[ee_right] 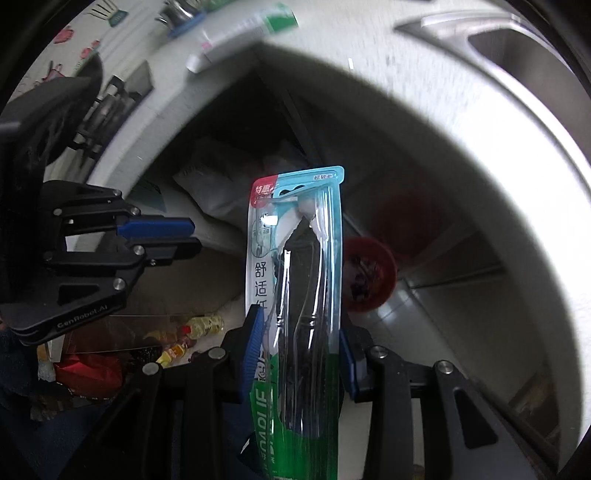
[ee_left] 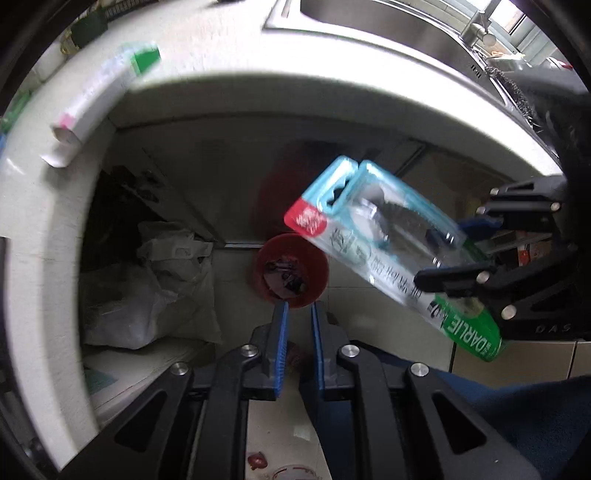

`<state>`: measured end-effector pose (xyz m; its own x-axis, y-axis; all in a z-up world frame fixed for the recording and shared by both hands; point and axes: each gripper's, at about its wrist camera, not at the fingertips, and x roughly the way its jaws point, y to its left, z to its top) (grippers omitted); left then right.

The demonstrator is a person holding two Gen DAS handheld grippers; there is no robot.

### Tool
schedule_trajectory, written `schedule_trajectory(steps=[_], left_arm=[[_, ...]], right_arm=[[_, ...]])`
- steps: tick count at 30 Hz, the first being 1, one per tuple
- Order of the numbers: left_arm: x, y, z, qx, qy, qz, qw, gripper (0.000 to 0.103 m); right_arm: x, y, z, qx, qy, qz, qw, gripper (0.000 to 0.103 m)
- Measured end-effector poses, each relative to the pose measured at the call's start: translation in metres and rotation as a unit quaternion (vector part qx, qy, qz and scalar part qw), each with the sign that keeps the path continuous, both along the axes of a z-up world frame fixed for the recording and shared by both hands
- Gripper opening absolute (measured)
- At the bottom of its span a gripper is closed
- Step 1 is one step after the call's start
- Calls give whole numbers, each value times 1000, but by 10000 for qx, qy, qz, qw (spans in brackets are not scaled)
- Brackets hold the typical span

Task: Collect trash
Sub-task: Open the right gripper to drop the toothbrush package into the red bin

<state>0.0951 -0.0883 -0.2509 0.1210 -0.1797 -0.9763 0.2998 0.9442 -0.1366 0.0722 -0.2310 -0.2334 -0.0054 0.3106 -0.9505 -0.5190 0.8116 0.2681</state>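
A toothbrush blister pack [ee_right: 299, 295], teal and green with clear plastic, is held upright in my right gripper [ee_right: 301, 328], whose blue pads are shut on its lower part. In the left wrist view the same pack [ee_left: 388, 251] hangs in the air past the counter edge, above and right of a red trash bin [ee_left: 291, 271] on the floor; the bin also shows in the right wrist view [ee_right: 369, 275]. My left gripper [ee_left: 299, 314] is empty, its fingers nearly closed with a narrow gap, pointing down at the bin. A toothpaste box [ee_left: 99, 92] lies on the counter.
The white counter [ee_left: 295, 85] curves around, with a steel sink [ee_left: 388, 22] behind. White plastic bags [ee_left: 147, 288] sit on the floor left of the bin. Bottles and red wrappers [ee_right: 177, 339] lie on the floor at the left.
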Motion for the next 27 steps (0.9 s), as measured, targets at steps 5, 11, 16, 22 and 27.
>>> schedule_trajectory(steps=[5, 11, 16, 22, 27], left_arm=[[8, 16, -83, -90, 254, 118, 9996, 10], [13, 21, -198, -107, 510, 113, 9986, 10], [20, 24, -275, 46, 578, 157, 9982, 10], [24, 20, -331, 130, 594, 156, 9980, 22], [28, 21, -357, 295, 542, 133, 9980, 29]], right_arm=[[12, 13, -77, -304, 335, -127, 9989, 35], [29, 18, -196, -517, 1081, -524, 9914, 35], [46, 25, -283, -739, 1249, -689, 9870, 35], [61, 32, -354, -994, 1346, -694, 9834, 35], [69, 32, -379, -1092, 1338, -667, 9827, 36]])
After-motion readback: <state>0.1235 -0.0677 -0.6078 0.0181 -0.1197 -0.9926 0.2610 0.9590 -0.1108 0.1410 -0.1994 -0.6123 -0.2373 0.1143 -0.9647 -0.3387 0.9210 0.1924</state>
